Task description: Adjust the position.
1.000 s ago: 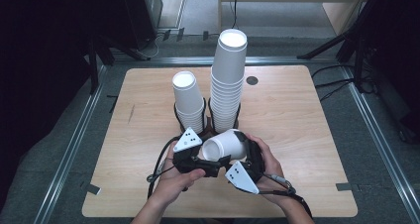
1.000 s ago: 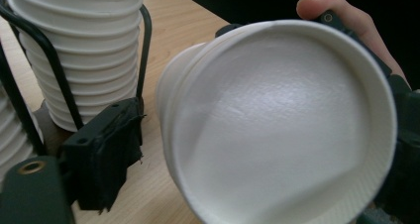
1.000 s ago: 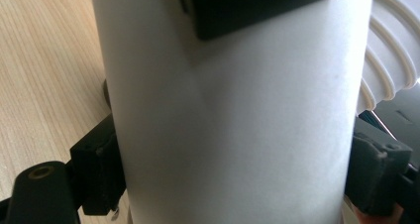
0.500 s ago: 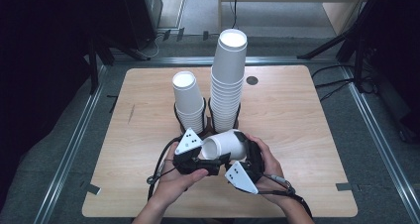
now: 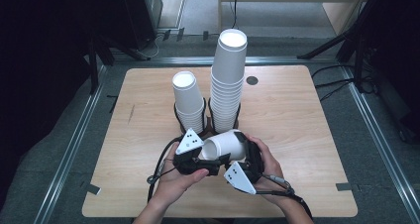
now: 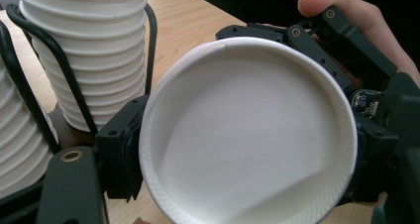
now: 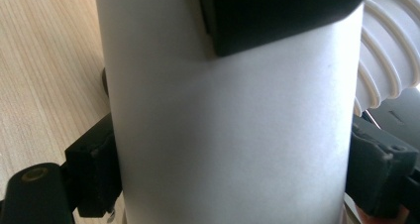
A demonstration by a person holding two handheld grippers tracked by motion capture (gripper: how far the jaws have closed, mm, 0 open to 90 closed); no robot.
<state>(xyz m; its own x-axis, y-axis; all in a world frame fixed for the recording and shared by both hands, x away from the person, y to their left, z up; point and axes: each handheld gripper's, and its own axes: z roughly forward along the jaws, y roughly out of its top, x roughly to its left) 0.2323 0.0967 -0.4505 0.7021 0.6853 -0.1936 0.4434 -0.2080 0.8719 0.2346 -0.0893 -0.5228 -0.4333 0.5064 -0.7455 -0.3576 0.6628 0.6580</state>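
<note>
1. Between our two hands, near the front of the table (image 5: 307, 135), we hold one paper cup (image 5: 225, 144) on its side, off the wood, with its open mouth turned toward our left.

2. Our left gripper (image 5: 195, 157) has just been closing, and its jaws now stand narrow at the cup's rim. In the left gripper view a black pad (image 6: 121, 149) presses the outside of the rolled lip; the other jaw seems to sit inside the mouth, though we cannot see it clearly. Pinching the rim gives this hand a firm hold on thin paper.

3. Our right gripper (image 5: 245, 157) spans the cup's body. Its jaws have just been easing apart, yet in the right gripper view both pads (image 7: 94, 169) are against the white wall, so we judge that it is holding the cup steady while the left takes hold.

4. Behind the cup, a short stack of cups (image 5: 188, 100) stands upright in a black wire holder (image 5: 175, 110), just left of the tall stack (image 5: 228, 80) in a matching one. The wire keeps both towers from tipping, and the short stack lies nearest the left gripper.
</note>
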